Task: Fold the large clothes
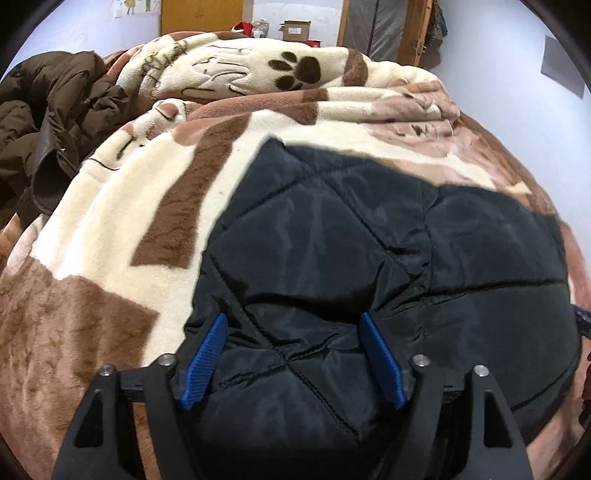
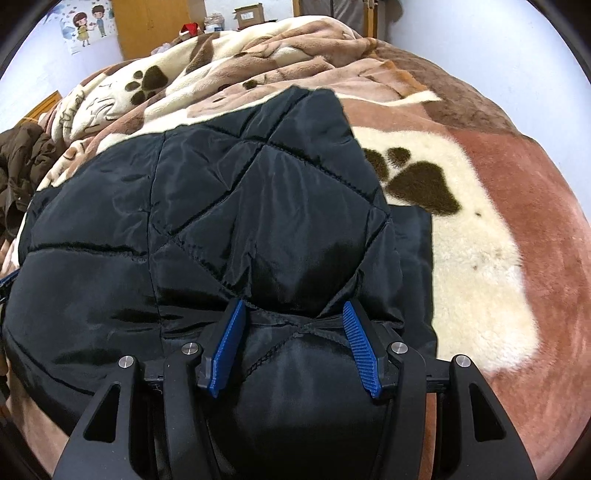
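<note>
A black quilted jacket lies folded on a bed covered by a brown and cream paw-print blanket. My left gripper stands at the jacket's near left edge. Its blue pads press on a puffy bunch of the fabric, which puckers towards them. In the right wrist view the same jacket fills the left and middle, over the blanket. My right gripper is at its near right edge, shut on a thick fold, with creases pulled between the pads.
A dark brown padded coat lies heaped at the bed's far left, also seen as the brown coat. The blanket is rumpled into ridges at the far end. Behind the bed stand a wooden wardrobe and a cardboard box.
</note>
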`<state>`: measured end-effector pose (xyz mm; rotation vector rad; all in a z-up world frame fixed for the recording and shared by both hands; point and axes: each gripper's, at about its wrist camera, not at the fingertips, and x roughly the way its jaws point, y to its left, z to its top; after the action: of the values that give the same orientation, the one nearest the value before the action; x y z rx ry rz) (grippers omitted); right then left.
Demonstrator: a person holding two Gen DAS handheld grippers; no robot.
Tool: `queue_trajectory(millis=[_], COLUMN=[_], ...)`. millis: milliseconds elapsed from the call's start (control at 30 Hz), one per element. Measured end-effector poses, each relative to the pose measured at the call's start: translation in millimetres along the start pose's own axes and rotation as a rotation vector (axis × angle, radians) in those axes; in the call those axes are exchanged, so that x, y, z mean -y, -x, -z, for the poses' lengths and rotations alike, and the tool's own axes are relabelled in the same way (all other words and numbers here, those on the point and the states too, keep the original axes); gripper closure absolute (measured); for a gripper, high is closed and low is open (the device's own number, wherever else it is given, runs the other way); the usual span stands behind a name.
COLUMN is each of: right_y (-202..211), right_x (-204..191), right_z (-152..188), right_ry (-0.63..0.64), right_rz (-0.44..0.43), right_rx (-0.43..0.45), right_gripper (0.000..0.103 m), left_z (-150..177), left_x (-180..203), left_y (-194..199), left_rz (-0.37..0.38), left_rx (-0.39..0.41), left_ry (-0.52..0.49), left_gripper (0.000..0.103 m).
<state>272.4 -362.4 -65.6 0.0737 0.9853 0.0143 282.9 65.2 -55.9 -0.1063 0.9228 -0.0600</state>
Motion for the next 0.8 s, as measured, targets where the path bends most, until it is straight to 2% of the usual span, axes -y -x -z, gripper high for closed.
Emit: queue_trajectory(millis=[133, 233, 333, 467, 500, 567, 800], right_y=[35.5, 38.2, 15.6, -33.3, -46.6, -64.8, -77.6], right_x=[2.2, -1.4, -8.0, -6.4, -3.8, 8.5, 10.8], right_z=[-21.4, -47.6, -72.2, -84.2, -82.7, -77.6, -69.9], right_ry=[-0.027, -0.034, -0.014, 0.006, 0.021, -0.031, -0.047], right_rz=[-0.023, -0.047, -0.021, 0.031, 0.05, 0.009, 0.007], right_rx=[0.094, 0.133, 0.127, 0.047, 0.025, 0.009, 0.033], right_gripper=[0.048, 0.048, 0.048, 0.049, 0.049, 0.049, 0.049], left_z=[-24.7, -51.1, -72.1, -76.9, -74.5, -69.8, -62.2], left_x=[-11.6, -10.8, -8.4, -8.1, -9.1, -11.1, -5.7], left_y=[22.9, 14.0, -18.3, -66.6, -72.3, -80.2, -96.3], left_rz=[0.027, 0.013, 0.023, 0.012, 0.023, 0.044, 0.024], left_rx=[0.068, 0.087, 0.042, -0.022, -0.023, -0.013, 0.008], left_ry=[0.033, 0.019, 0.022, 0.03, 0.042, 0.062, 0.058], left_gripper=[0.034, 0.034, 0.036, 0.036, 0.035, 0.033, 0.03])
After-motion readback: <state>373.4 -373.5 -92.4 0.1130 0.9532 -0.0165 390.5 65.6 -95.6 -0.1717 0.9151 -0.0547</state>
